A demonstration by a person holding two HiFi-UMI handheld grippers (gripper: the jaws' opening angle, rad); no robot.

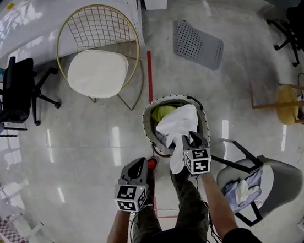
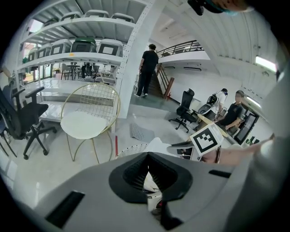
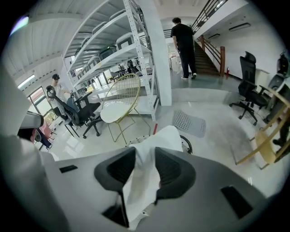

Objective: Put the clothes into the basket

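Observation:
A round basket (image 1: 147, 129) stands on the floor just ahead of my feet, with a yellow-green cloth (image 1: 162, 112) inside it. A white garment (image 1: 177, 121) drapes over the basket's inside and trails up to my right gripper (image 1: 189, 139). In the right gripper view the white garment (image 3: 167, 136) runs loosely between the parted jaws of the right gripper (image 3: 142, 158), above the basket (image 3: 188, 144). My left gripper (image 1: 142, 163) hovers at the basket's near-left rim. In its own view the left gripper (image 2: 146, 156) has its pads together, nothing held, with the basket (image 2: 131, 148) beyond.
A gold wire chair (image 1: 100, 64) with a white cushion stands beyond the basket on the left. A grey perforated panel (image 1: 197, 44) lies on the floor behind. A grey chair (image 1: 278, 176) with more clothes (image 1: 244, 189) is at my right. A black office chair (image 1: 17, 91) is far left.

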